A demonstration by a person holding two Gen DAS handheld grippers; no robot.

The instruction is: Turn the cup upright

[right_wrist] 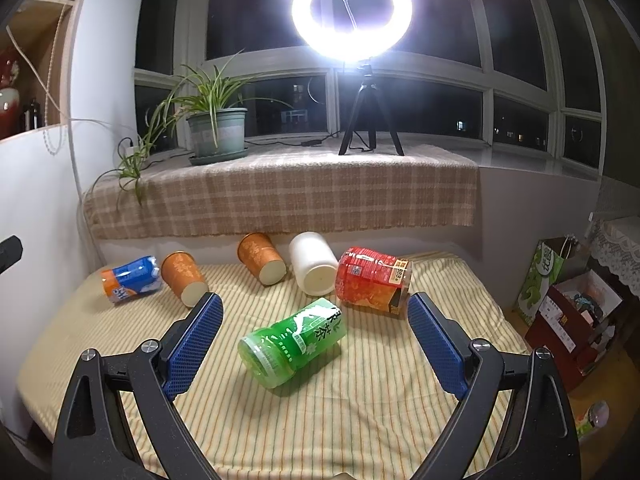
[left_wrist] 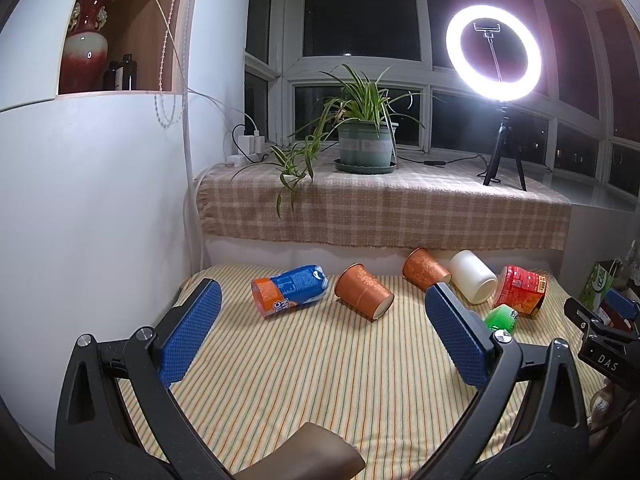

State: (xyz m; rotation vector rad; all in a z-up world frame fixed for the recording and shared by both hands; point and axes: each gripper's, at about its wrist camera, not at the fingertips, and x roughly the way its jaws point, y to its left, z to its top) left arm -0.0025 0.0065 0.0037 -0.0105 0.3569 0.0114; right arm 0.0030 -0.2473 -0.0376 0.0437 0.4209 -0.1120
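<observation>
Several cups lie on their sides on a striped cloth point(left_wrist: 320, 380): a blue-orange cup point(left_wrist: 289, 289) point(right_wrist: 130, 279), two orange paper cups point(left_wrist: 363, 289) point(left_wrist: 425, 269) point(right_wrist: 185, 276) point(right_wrist: 261, 258), a white cup point(left_wrist: 473, 276) point(right_wrist: 313, 263), a red cup point(left_wrist: 520, 290) point(right_wrist: 374, 280) and a green cup point(right_wrist: 292, 342) point(left_wrist: 502, 317). My left gripper point(left_wrist: 324, 298) is open and empty, in front of the nearer orange cup. My right gripper point(right_wrist: 314, 308) is open and empty, its blue fingers either side of the green cup, short of touching it.
A checked cloth covers the window ledge point(left_wrist: 380, 208) behind, with a potted plant point(left_wrist: 365, 145) and a lit ring light on a tripod point(left_wrist: 494, 52). A white cabinet wall point(left_wrist: 92, 220) stands left. Bags and boxes point(right_wrist: 568, 300) sit right of the table.
</observation>
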